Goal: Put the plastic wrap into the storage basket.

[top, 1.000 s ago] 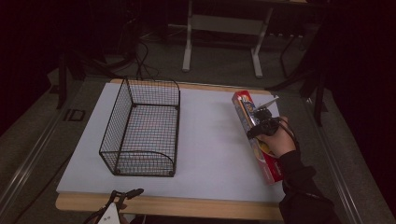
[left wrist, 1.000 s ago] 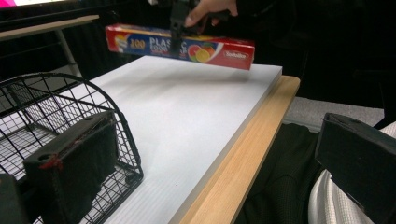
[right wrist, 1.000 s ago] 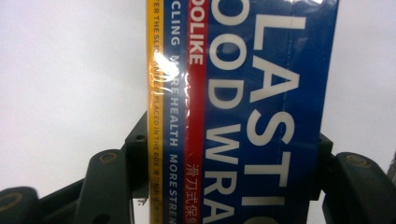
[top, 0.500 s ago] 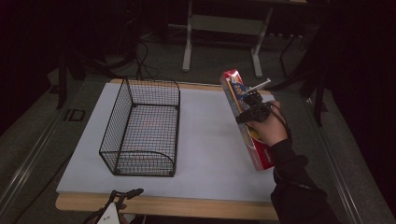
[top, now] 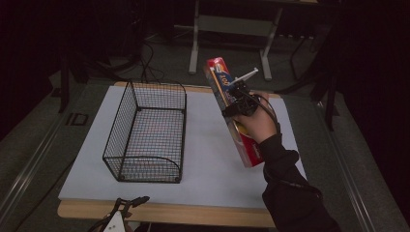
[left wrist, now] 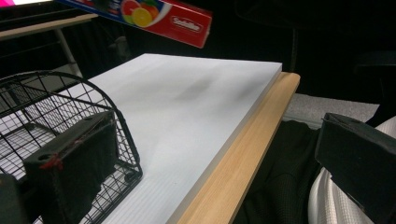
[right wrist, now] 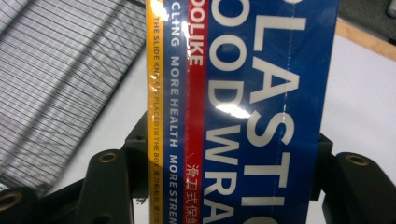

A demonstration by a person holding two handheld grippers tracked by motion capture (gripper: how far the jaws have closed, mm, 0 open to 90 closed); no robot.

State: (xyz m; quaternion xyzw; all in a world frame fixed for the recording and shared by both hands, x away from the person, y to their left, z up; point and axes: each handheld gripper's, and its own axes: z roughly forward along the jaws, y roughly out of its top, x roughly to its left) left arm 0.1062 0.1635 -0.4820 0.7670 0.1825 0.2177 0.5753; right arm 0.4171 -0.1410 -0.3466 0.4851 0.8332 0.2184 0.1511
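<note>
Above the tabletop's (top: 203, 183) right half, the right tongs (top: 235, 99) were clamped on a plastic-wrap box (top: 227, 96), lifted clear of the white board and tilted, just right of the wire basket (top: 145, 140). At the near edge, the left tongs (left wrist: 210, 158) stood wide open, holding nothing, beside the basket's corner.
</note>
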